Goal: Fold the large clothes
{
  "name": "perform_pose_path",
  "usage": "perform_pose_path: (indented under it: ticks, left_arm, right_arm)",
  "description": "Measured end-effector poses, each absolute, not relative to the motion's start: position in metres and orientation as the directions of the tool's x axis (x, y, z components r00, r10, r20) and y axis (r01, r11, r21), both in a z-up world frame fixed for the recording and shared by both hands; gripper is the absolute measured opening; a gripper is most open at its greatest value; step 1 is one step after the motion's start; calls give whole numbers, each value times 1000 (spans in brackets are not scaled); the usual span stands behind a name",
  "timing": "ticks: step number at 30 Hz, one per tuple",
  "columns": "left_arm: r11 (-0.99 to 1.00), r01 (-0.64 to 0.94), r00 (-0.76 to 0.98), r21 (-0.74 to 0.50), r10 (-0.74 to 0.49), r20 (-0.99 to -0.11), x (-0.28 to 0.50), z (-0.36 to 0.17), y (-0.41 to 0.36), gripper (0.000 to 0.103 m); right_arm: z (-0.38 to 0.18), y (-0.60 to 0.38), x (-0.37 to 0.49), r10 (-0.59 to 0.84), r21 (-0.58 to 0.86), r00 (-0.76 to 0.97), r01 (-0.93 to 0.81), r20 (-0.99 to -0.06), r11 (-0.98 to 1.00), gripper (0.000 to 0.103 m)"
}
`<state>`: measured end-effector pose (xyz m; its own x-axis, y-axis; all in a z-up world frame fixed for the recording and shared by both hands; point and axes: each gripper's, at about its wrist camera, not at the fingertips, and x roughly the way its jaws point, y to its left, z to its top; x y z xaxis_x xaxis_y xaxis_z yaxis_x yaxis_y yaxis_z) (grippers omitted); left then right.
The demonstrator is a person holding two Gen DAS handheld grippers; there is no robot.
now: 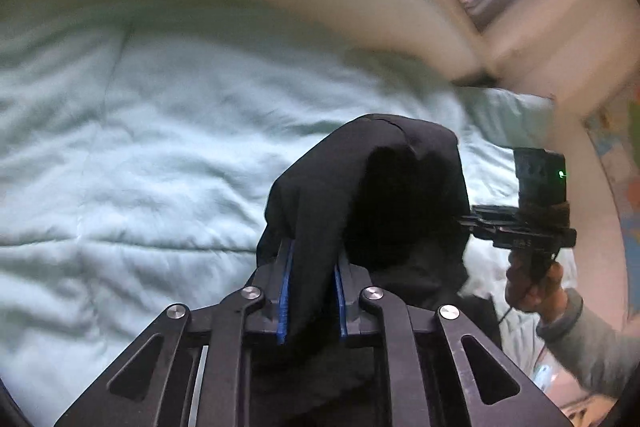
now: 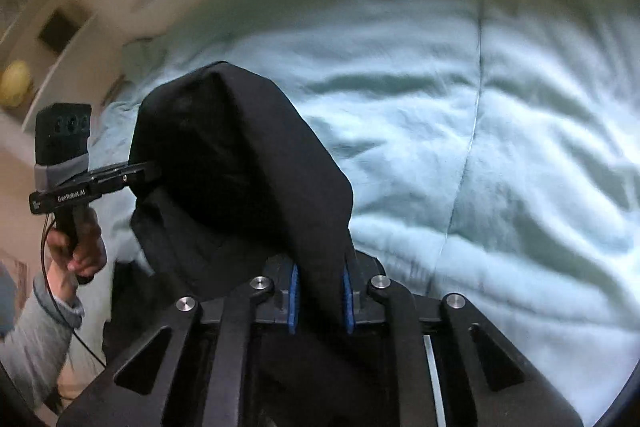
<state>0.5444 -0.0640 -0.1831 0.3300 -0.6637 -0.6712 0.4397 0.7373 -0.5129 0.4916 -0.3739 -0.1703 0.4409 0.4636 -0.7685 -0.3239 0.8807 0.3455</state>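
Both grippers are clamped on the same black garment (image 1: pixel 372 195), which hangs lifted above the quilt (image 1: pixel 120 147) on the bed. In the left wrist view the left gripper (image 1: pixel 310 291) has its blue pads (image 1: pixel 285 299) closed on a thick ridge of cloth; in the right wrist view the right gripper (image 2: pixel 322 301) pinches a similar ridge between its pads (image 2: pixel 295 301). Each camera also catches the other gripper beside the garment, its fingertips buried in the cloth.

The step in hand looks like carrying the held edge out over the quilt to lay or fold it. To do that well, I would keep both grips firm, hold the two grippers level with each other and apart enough to keep the edge between them taut (slack there would let the fold wander), then lower onto the quilt before letting go.

Much is hard to read. The garment is a dark mass with almost no visible seams, so its kind and which edge is held cannot be told. Its lower part falls behind the gripper bodies, out of sight. Both views are blurred, and the bed's edges are cut off.
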Motion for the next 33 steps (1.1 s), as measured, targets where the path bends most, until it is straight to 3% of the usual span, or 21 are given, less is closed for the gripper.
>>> perform_pose_path:
  ticks: [6, 10, 14, 18, 20, 23, 25, 27, 28, 30, 31, 33]
  left_arm:
    - [724, 567, 407, -394, -662, -630, 413, -107, -60, 17]
    - [715, 595, 408, -368, -663, -627, 319, -91, -51, 17]
    - [741, 568, 374, -358, -619, -690, 247, -118, -54, 17]
    - [830, 401, 279, -388, -514, -811, 203, -208, -46, 19]
    - [846, 304, 270, -438, -518, -812, 188, -230, -29, 19]
    - [834, 247, 311, -494, -551, -774, 176, -208, -5, 19]
    - [847, 250, 382, -468, -531, -756, 173, -176, 9, 20]
    - [850, 267, 439, -453, -526, -729, 184, -140, 16, 21]
    - [846, 286, 460, -450, -533, -710, 191, -126, 15, 25]
    - [833, 325, 493, -449, -554, -671, 209, -100, 5, 43]
    - [821, 335, 504, -463, -571, -648, 223, -90, -4, 59]
    - [780, 347, 488, -521, -625, -610, 251, -87, -23, 65]
  right_arm:
    - [-108, -363, 369, 411, 198, 569, -399, -712, 895, 19]
    - [-94, -354, 276, 373, 127, 614, -406, -696, 905, 19]
    - [-121, -341, 197, 292, 73, 568, -376, -770, 924, 19]
    - [-185, -336, 155, 261, 118, 411, -340, -874, 933, 20]
    - [-212, -341, 147, 226, 126, 326, -301, -918, 945, 20]
    - [-212, -356, 141, 212, 138, 301, -251, -930, 958, 21]
    - [-193, -364, 144, 205, 137, 331, -218, -921, 966, 35]
    - [-161, -369, 153, 208, 134, 400, -205, -893, 970, 42]
    - [-144, -367, 160, 209, 129, 440, -205, -873, 970, 47]
    - [-123, -359, 180, 203, 127, 485, -186, -850, 974, 51]
    - [-112, -351, 195, 226, 157, 498, -177, -838, 972, 54]
    - [-106, -333, 230, 270, 231, 486, -140, -831, 963, 55]
